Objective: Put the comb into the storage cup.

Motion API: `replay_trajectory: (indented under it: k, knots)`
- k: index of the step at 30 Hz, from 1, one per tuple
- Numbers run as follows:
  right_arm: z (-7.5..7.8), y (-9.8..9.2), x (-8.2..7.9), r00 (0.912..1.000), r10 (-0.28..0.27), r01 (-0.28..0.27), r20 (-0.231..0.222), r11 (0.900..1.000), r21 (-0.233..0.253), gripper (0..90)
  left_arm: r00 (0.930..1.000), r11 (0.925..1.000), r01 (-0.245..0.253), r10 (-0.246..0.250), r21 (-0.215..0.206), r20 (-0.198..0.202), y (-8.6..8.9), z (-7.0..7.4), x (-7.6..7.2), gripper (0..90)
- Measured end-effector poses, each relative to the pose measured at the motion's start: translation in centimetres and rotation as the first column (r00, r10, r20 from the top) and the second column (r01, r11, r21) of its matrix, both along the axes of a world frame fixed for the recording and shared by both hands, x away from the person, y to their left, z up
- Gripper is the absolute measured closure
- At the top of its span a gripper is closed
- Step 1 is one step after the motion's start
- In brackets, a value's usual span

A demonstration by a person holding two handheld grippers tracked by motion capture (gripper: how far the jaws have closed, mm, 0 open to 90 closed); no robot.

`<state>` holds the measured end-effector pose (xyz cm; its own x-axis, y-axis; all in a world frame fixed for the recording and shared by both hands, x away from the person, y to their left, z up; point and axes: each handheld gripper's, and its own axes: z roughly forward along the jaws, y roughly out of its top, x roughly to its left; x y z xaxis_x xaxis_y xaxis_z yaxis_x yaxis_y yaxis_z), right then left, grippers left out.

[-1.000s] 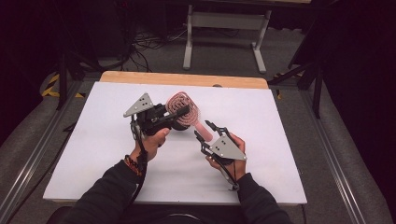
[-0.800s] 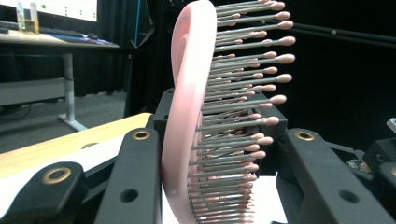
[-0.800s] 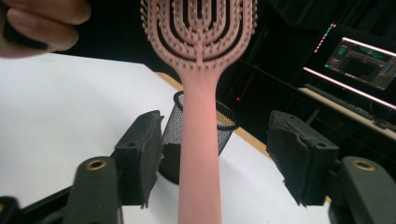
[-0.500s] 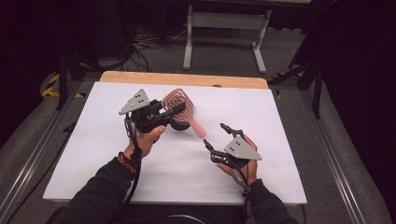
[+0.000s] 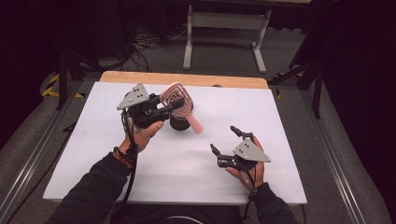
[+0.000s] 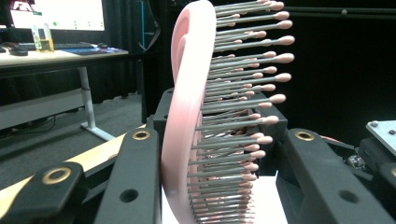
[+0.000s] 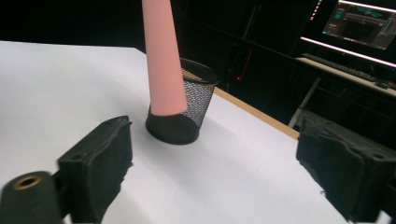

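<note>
A pink hairbrush (image 5: pixel 176 99) hangs above the white table (image 5: pixel 93 154), and my left gripper (image 5: pixel 173 106) is shut on its head. In the left gripper view the brush (image 6: pixel 187 116) sits between the jaws, its back against one jaw and its bristle tips toward the other. The handle (image 5: pixel 195 123) slants down to the right, over a black mesh cup (image 5: pixel 180 122). My right gripper (image 5: pixel 224 139) is open and empty, low at the front right, apart from the brush. In the right gripper view the handle (image 7: pixel 161 60) hangs in front of the cup (image 7: pixel 191 107), beyond the spread jaws of my right gripper (image 7: pixel 215 158).
A wooden strip (image 5: pixel 187 78) edges the table's far side. Beyond it stand a grey desk frame (image 5: pixel 224 28) and floor cables. Bare white surface lies at the left, front and right of the table.
My right gripper has let go of the brush handle, opened, and drawn back toward the front right. The left gripper has kept the brush head and shifted slightly left, the handle now pointing down.
</note>
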<state>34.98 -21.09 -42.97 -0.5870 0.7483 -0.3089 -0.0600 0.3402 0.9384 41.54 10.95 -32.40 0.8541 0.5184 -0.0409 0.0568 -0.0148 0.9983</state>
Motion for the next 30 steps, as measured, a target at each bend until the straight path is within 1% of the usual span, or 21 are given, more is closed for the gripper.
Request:
replay_trajectory:
  k: [3, 5, 6, 9, 11, 17, 22, 23, 27, 30]
  knots:
    - [-0.3, -0.4, -0.1, 1.0, 0.003, -0.003, -0.005, 1.0, 0.003, 6.8, 0.9999, 0.9999, -0.005, 0.005, 0.011, 0.01, 0.1, 0.4, 0.1, 63.0]
    - [-0.4, -0.6, -0.2, 1.0, -0.005, 0.005, -0.008, 1.0, 0.009, 5.8, 0.9998, 0.9999, -0.007, 0.006, 0.014, 0.017, 0.1, 0.7, 0.1, 63.0]
    - [-0.4, -0.8, -0.2, 0.9999, 0.003, -0.002, -0.012, 1.0, 0.015, 4.7, 0.9998, 0.9999, -0.01, 0.009, 0.014, 0.018, 0.1, 0.8, 0.1, 63.0]
    - [-0.4, -1.0, -0.2, 0.9999, -0.009, 0.009, -0.015, 1.0, 0.008, 3.9, 0.9996, 0.9998, -0.011, 0.011, 0.017, 0.028, 0.1, 1.2, 0.1, 63.0]
    - [-0.4, -1.1, -0.3, 0.9999, -0.007, 0.007, -0.014, 1.0, 0.003, 3.7, 0.9992, 0.9996, -0.017, 0.016, 0.021, 0.037, 0.1, 1.5, 0.1, 63.0]
    - [-0.5, -1.2, -0.3, 0.9995, -0.018, 0.018, -0.027, 1.0, -0.009, 3.7, 0.9986, 0.9991, -0.023, 0.021, 0.036, 0.048, 0.1, 2.2, 0.4, 63.0]
    - [-0.4, -1.3, -0.1, 0.9995, -0.021, 0.021, -0.024, 1.0, 0.003, 3.8, 0.9981, 0.9986, -0.024, 0.021, 0.048, 0.058, 0.1, 2.8, 0.6, 63.0]
    - [-0.4, -1.3, -0.1, 0.9995, -0.019, 0.02, -0.024, 1.0, 0.007, 3.8, 0.9973, 0.9979, -0.031, 0.027, 0.056, 0.068, 0.1, 3.0, 0.7, 63.1]
    - [-0.4, -1.3, -0.1, 0.9995, -0.024, 0.024, -0.019, 1.0, 0.006, 4.0, 0.9972, 0.9976, -0.035, 0.031, 0.06, 0.068, 0.0, 3.5, 1.0, 63.1]
    - [-0.4, -1.4, -0.1, 0.9996, -0.025, 0.025, -0.015, 1.0, 0.012, 4.1, 0.9962, 0.9969, -0.04, 0.034, 0.068, 0.08, -0.1, 4.0, 1.2, 63.0]
